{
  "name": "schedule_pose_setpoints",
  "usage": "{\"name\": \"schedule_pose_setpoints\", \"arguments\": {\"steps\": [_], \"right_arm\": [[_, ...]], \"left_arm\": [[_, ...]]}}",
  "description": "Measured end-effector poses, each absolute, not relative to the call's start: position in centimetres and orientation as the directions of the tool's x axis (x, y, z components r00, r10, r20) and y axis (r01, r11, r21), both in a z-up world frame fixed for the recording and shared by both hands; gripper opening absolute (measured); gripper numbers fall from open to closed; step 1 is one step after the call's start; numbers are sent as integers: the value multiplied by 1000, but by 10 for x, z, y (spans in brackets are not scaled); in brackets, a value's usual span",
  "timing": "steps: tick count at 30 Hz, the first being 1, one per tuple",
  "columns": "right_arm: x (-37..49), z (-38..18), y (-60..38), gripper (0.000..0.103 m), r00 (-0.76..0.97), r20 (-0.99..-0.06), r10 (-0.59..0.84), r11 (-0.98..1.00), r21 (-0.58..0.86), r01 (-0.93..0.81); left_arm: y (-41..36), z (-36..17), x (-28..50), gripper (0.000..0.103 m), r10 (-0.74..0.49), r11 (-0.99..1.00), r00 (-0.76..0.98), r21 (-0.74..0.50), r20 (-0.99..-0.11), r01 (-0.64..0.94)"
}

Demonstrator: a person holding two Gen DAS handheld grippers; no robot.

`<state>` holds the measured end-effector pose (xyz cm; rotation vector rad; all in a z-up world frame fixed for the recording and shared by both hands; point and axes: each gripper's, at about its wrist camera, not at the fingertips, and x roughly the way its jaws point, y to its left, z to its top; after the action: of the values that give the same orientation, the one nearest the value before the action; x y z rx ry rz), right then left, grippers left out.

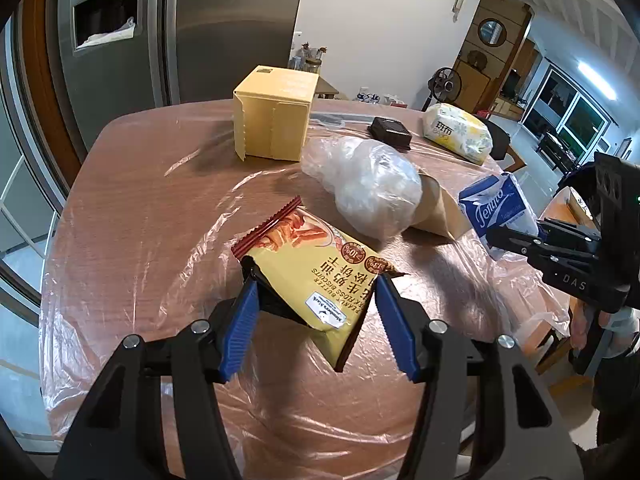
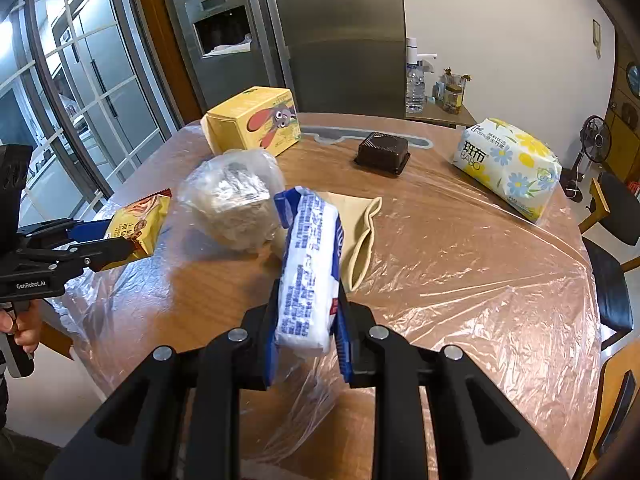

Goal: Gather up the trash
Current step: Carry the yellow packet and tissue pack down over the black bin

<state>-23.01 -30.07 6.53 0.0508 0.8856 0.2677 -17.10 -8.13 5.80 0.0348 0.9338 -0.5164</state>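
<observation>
A yellow biscuit packet (image 1: 320, 256) with a red crimped end sits between the blue pads of my left gripper (image 1: 316, 284), which is shut on it and holds it just above the table. The right wrist view shows that left gripper (image 2: 120, 246) at the left edge with the biscuit packet (image 2: 140, 220). My right gripper (image 2: 308, 292) is shut on a blue-and-white pocket tissue pack (image 2: 310, 256), lifted off the table. From the left wrist view, the right gripper (image 1: 506, 240) holds the tissue pack (image 1: 500, 204) at the right.
On the film-covered round table (image 2: 460, 248) lie a crumpled clear plastic bag (image 2: 236, 200), a tan paper bag (image 2: 360, 232), a yellow carton (image 2: 256, 120), a small black tray (image 2: 382, 152) and a flowered tissue pack (image 2: 508, 164). A steel fridge (image 2: 340, 32) stands behind, chairs (image 2: 612, 208) to the right.
</observation>
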Motion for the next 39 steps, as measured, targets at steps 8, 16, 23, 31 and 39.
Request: {"name": "schedule_pose_setpoints", "arguments": {"steps": [8, 16, 23, 31, 39], "right_arm": [[-256, 77, -298, 23, 605, -744, 282, 957, 177, -229], [-286, 84, -290, 23, 602, -739, 301, 950, 182, -252], [-311, 87, -284, 23, 595, -741, 310, 947, 184, -265], [-336, 81, -275, 23, 569, -755, 327, 940, 194, -282], [-360, 76, -269, 23, 537, -774, 336, 932, 191, -308]], "left_arm": [[-80, 65, -193, 59, -425, 866, 483, -189, -766, 462], [-81, 70, -218, 59, -434, 856, 482, -183, -761, 483], [-84, 71, -238, 59, -438, 847, 474, -174, -763, 502], [-89, 68, -266, 59, -442, 833, 455, -166, -773, 528], [-93, 64, -293, 59, -451, 816, 426, -170, -784, 552]]}}
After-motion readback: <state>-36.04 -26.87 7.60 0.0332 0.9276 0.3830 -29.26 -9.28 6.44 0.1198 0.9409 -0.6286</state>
